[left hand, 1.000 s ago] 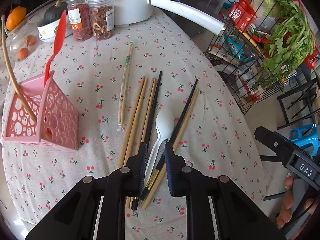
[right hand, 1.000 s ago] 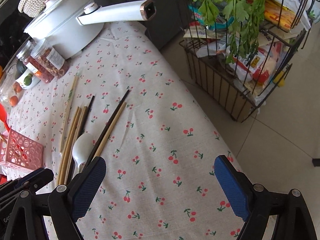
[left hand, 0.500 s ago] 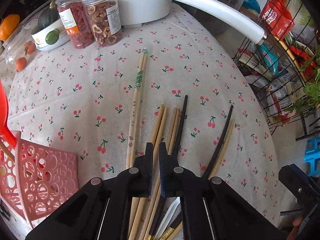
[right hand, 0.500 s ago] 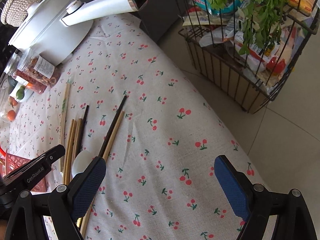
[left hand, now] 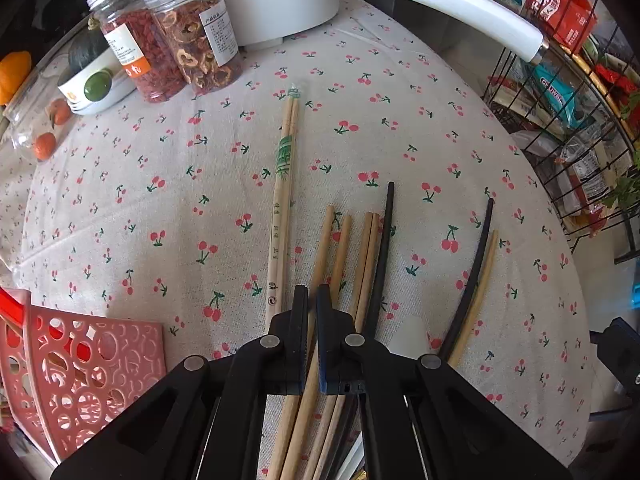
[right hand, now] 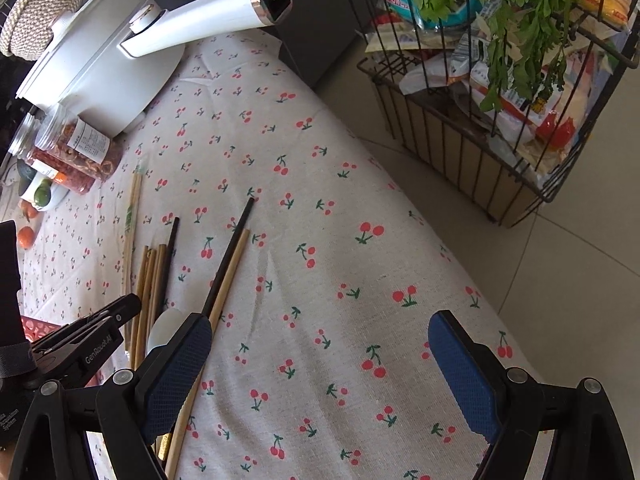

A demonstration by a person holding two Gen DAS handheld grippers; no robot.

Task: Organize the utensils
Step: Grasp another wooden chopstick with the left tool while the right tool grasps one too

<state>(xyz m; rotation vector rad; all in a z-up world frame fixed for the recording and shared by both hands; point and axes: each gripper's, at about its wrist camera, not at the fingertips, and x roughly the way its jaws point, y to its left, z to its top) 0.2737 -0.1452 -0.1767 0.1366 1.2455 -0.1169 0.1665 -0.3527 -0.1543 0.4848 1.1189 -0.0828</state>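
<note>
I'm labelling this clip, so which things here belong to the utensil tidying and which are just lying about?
Belongs to the job:
- bamboo chopsticks
- black chopsticks
- wrapped chopsticks
- white spoon
- pink basket
- left tool, nearly shut around one bamboo chopstick
- right tool, open

Just lying about:
- jars
- white pot
- wire rack

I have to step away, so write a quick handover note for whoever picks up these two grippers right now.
Left gripper: nearly shut around one wooden chopstick in the loose pile, low over the tablecloth.
Right gripper: wide open, empty, hovering at the table's edge.
Things: pink basket at left; wrapped chopsticks, black chopsticks and a white spoon on the cloth.
Done: a red utensil is in the basket.
Left: everything on the cloth.
</note>
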